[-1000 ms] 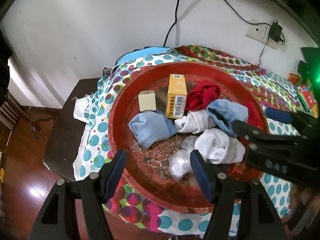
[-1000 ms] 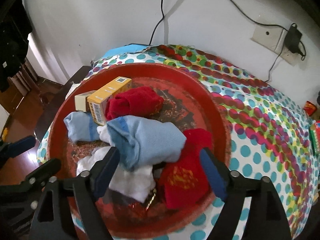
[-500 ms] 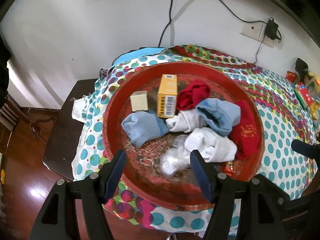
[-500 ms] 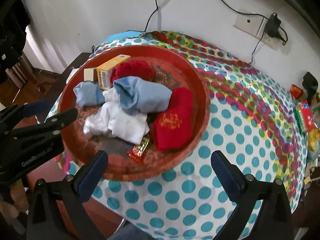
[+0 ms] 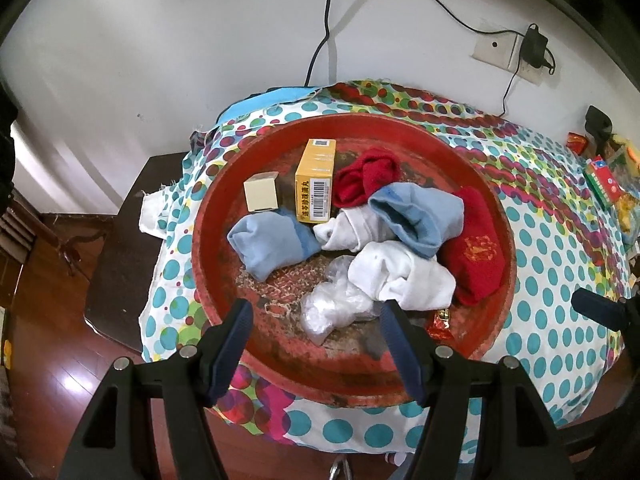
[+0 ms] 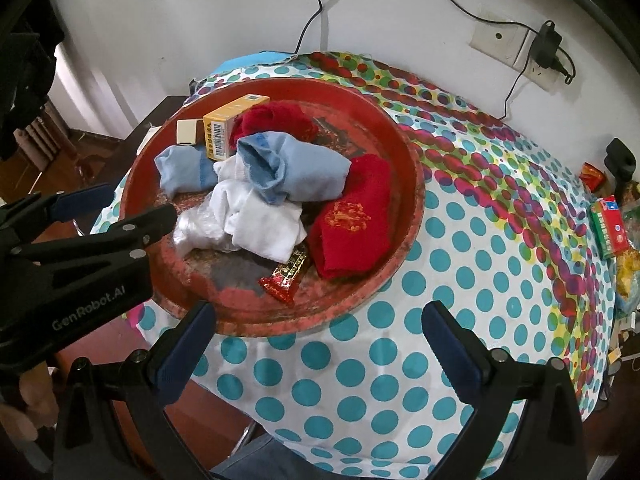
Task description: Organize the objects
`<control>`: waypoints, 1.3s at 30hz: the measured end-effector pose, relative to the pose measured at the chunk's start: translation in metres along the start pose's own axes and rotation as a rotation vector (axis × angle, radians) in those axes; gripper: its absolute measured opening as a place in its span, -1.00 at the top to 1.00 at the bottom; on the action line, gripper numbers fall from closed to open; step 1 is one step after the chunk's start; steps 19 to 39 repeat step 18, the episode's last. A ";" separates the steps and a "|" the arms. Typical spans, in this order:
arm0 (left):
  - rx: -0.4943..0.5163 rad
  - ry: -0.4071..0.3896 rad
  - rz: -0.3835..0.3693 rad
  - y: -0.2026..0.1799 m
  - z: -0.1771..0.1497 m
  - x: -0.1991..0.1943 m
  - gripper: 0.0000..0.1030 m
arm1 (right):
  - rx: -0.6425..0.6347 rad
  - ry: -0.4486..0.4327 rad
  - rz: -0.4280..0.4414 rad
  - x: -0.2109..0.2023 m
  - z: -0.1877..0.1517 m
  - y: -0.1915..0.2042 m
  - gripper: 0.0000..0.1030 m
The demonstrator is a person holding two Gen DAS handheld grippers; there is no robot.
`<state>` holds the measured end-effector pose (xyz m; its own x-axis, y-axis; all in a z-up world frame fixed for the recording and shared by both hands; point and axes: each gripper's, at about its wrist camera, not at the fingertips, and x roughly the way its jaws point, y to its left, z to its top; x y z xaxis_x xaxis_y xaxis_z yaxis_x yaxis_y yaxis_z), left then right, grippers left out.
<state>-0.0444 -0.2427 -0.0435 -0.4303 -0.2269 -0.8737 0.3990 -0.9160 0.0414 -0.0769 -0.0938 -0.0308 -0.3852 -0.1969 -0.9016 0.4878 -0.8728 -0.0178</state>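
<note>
A round red tray [image 5: 204, 216] on the dotted tablecloth holds a pile: a yellow box [image 5: 316, 180], a small cream box [image 5: 261, 196], two light blue socks [image 5: 272, 246] [image 5: 416, 216], a dark red sock [image 5: 366, 176], white socks [image 5: 400, 276], a red embroidered sock [image 5: 476, 252], a clear plastic bag [image 5: 336, 308] and a red candy wrapper [image 6: 286, 276]. My left gripper [image 5: 315, 312] hovers open over the tray's near side, above the bag. My right gripper [image 6: 318, 314] stands wide open and holds nothing, over the tray's near rim [image 6: 280, 324].
The tablecloth [image 6: 480, 280] is bare to the right of the tray. Snack packets [image 6: 608, 228] lie at its far right edge. A wall socket with a charger [image 5: 516, 52] and cables sit behind. A dark side table [image 5: 120, 260] and wooden floor lie to the left.
My right gripper has pulled back from around the light blue sock and opened wider; the sock stays on the pile. The left gripper has hardly moved.
</note>
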 end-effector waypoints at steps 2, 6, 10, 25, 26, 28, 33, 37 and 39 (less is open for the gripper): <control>0.002 -0.003 0.002 -0.001 -0.001 -0.001 -0.32 | 0.001 -0.003 -0.008 0.006 0.006 0.016 -0.98; 0.009 -0.006 -0.007 -0.004 -0.002 -0.004 -0.32 | -0.003 0.001 -0.008 0.004 0.007 0.018 -0.98; 0.029 -0.013 -0.016 -0.008 -0.005 -0.008 -0.32 | -0.002 0.002 -0.007 -0.004 -0.007 -0.005 -0.98; 0.049 -0.023 -0.016 -0.014 -0.007 -0.015 -0.32 | -0.001 -0.002 -0.016 0.000 0.001 0.017 -0.98; 0.049 -0.023 -0.016 -0.014 -0.007 -0.015 -0.32 | -0.001 -0.002 -0.016 0.000 0.001 0.017 -0.98; 0.049 -0.023 -0.016 -0.014 -0.007 -0.015 -0.32 | -0.001 -0.002 -0.016 0.000 0.001 0.017 -0.98; 0.049 -0.023 -0.016 -0.014 -0.007 -0.015 -0.32 | -0.001 -0.002 -0.016 0.000 0.001 0.017 -0.98; 0.049 -0.023 -0.016 -0.014 -0.007 -0.015 -0.32 | -0.001 -0.002 -0.016 0.000 0.001 0.017 -0.98; 0.049 -0.023 -0.016 -0.014 -0.007 -0.015 -0.32 | -0.001 -0.002 -0.016 0.000 0.001 0.017 -0.98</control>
